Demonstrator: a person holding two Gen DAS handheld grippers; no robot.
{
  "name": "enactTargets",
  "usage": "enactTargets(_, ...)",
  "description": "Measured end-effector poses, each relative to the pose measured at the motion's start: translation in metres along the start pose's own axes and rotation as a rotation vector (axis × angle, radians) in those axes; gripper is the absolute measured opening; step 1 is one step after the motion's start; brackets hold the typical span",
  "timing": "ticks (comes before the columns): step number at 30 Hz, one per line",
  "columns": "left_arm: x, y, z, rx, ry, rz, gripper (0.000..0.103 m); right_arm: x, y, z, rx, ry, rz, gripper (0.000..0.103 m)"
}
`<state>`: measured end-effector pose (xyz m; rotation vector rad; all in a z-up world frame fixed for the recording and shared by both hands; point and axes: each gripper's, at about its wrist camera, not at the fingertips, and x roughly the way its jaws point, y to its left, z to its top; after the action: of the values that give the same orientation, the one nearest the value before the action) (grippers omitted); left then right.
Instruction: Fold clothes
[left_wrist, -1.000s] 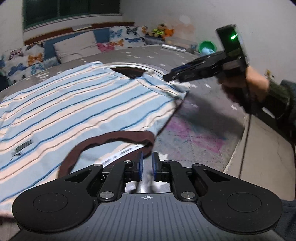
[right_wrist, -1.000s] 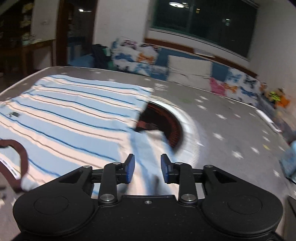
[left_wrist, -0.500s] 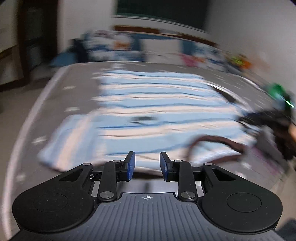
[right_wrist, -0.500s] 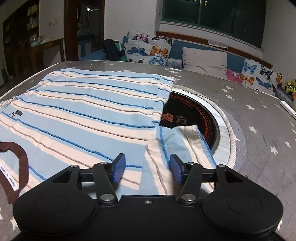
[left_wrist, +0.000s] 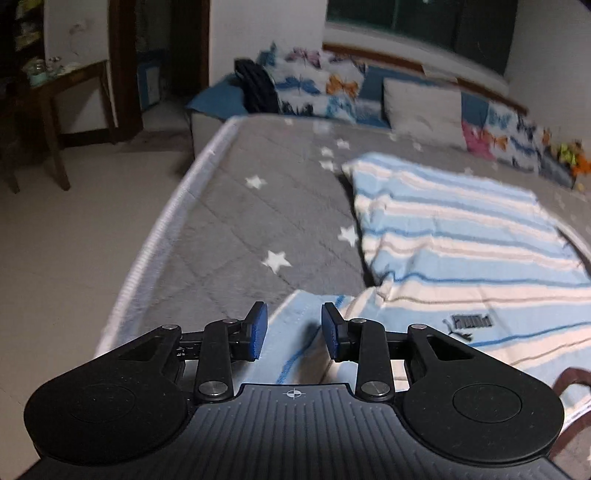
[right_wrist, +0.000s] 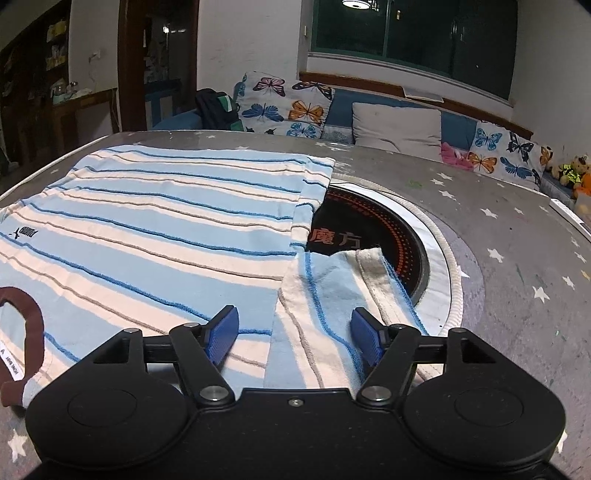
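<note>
Shirt: a striped T-shirt (right_wrist: 155, 229) in pale blue and cream lies spread flat on the grey star-print bed cover (left_wrist: 236, 206), its brown collar (right_wrist: 26, 332) toward the near edge and its hem toward the far edge by the cushions.
Left sleeve: the sleeve (left_wrist: 295, 332) on the left side lies out flat toward the bed's left edge, not turned in over the body.
Right sleeve: the other sleeve (right_wrist: 332, 295) also sticks out, its end lying over the dark round mat (right_wrist: 369, 229) in the middle of the bed.
Left gripper: the left gripper (left_wrist: 291, 330) hangs low over the left sleeve, jaws apart with cloth showing between them and nothing clamped.
Right gripper: the right gripper (right_wrist: 293, 336) sits low over the right sleeve where it joins the body, jaws wide apart, gripping nothing.
Done, as far as I can see: the shirt is laid out smooth and face up, the small chest logo (left_wrist: 471, 320) showing; no fold is visible in either view.
Left, in my judgement: both sleeves would need bringing in over the body, then the length halved; with each tool poised at a sleeve, the sleeve folds look like the step in hand.
</note>
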<state>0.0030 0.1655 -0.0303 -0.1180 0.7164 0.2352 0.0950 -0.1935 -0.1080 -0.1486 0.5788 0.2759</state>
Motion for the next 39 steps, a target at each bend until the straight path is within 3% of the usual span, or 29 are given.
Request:
enactTargets(5,0.009,-0.006,-0.003,0.041,-0.011,0.030,0.010,0.000,-0.002,0.000,0.016,0.003,0.001,0.075)
enactTargets(10,0.017,-0.013,-0.006,0.083,-0.021,0.061,0.008,0.001,-0.003,-0.001,0.022,0.005,-0.005,0.078)
enactTargets(14,0.021,-0.007,-0.008,0.031,-0.002,0.073,0.008,0.001,-0.004,-0.001,0.028,0.007,-0.005,0.079)
enactTargets(18,0.017,-0.003,-0.008,-0.003,0.009,0.085,0.025,0.003,-0.009,-0.001,0.055,0.015,0.001,0.083)
enactTargets(25,-0.013,0.002,-0.016,-0.020,0.001,0.080,0.035,0.004,-0.012,-0.002,0.066,0.018,0.005,0.084)
enactTargets(29,-0.030,-0.002,-0.027,-0.050,0.034,0.084,0.039,0.004,-0.013,-0.002,0.073,0.021,0.008,0.087)
enactTargets(32,-0.038,-0.006,-0.035,-0.067,0.045,0.094,0.047,0.005,-0.013,-0.003,0.075,0.024,0.011,0.091)
enactTargets(34,-0.041,-0.009,-0.039,-0.071,0.048,0.096,0.052,0.005,-0.013,-0.002,0.072,0.028,0.016,0.102)
enactTargets(39,-0.053,-0.013,-0.053,-0.115,0.059,0.082,0.057,0.007,-0.012,-0.001,0.065,0.038,0.027,0.103)
